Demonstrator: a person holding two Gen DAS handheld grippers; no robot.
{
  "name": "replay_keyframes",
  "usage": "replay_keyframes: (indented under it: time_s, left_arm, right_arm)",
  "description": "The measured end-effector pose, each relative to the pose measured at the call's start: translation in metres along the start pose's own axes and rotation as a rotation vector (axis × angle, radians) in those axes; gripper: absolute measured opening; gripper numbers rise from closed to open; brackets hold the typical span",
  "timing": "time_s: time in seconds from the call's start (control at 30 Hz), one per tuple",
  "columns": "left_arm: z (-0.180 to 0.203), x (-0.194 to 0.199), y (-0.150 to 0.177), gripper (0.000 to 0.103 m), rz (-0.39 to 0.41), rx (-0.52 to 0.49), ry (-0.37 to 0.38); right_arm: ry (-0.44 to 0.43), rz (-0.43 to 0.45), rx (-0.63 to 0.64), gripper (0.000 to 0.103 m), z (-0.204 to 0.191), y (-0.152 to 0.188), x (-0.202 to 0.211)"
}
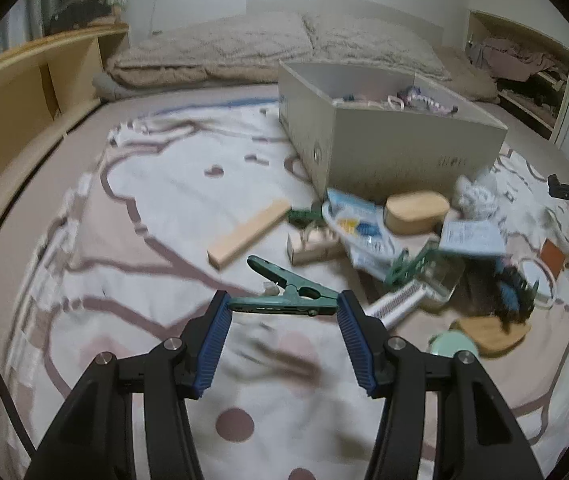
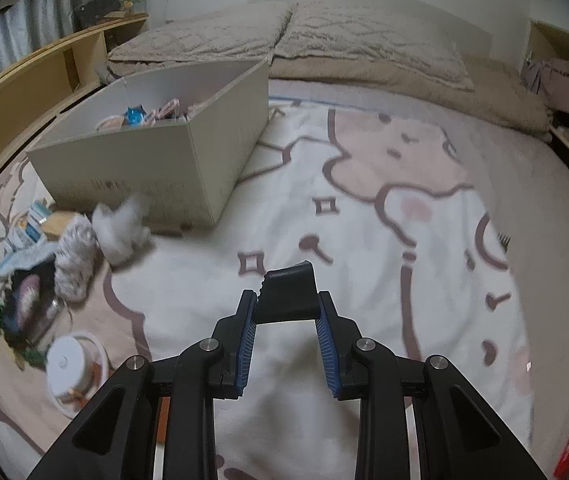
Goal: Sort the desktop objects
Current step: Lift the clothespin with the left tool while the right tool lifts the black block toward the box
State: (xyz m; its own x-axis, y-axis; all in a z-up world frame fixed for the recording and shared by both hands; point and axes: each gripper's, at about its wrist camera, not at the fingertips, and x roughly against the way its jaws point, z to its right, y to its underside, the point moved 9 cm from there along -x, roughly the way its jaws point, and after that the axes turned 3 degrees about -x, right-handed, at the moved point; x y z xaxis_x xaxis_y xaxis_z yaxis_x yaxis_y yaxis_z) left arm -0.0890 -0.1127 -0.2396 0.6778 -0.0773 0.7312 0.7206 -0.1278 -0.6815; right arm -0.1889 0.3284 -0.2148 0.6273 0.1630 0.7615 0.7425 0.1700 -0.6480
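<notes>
My left gripper (image 1: 283, 308) is shut on a green spring clamp (image 1: 284, 294), held lengthwise between the blue pads above the patterned blanket (image 1: 164, 200). My right gripper (image 2: 287, 310) is shut on a black wedge-shaped object (image 2: 287, 296), held above the blanket (image 2: 364, 208). The white storage box (image 1: 384, 152) holds several small items; it also shows in the right wrist view (image 2: 156, 168). A pile of objects lies in front of the box: a wooden block (image 1: 249, 233), an oval wooden box (image 1: 416, 213), paper packets (image 1: 358, 224), a green basket (image 1: 416, 264).
A wooden shelf (image 1: 24, 92) runs along the left. Beige pillows (image 1: 268, 52) lie behind the box. A wooden lid (image 1: 492, 330) and mint cup (image 1: 453, 345) lie at right. Fluffy white items (image 2: 120, 228) and a white round container (image 2: 69, 364) lie left in the right wrist view.
</notes>
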Motion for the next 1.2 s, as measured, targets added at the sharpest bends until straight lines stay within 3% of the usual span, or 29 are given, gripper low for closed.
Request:
replay_keyframes:
  time_s: [0.3, 0.7, 1.2]
  left_arm:
    - [0.001, 0.019, -0.036, 0.054, 0.045, -0.006, -0.025]
    - [0.024, 0.055, -0.094, 0.054, 0.111, -0.042, -0.053]
    - [0.084, 0.109, -0.176, 0.054, 0.241, -0.145, -0.029]
  right_arm:
    - [-0.039, 0.047, -0.031, 0.030, -0.011, -0.033, 0.023]
    - [-0.024, 0.054, 0.012, 0.030, -0.038, -0.072, 0.058]
    - [-0.066, 0.095, 0.057, 0.030, -0.088, -0.123, 0.098]
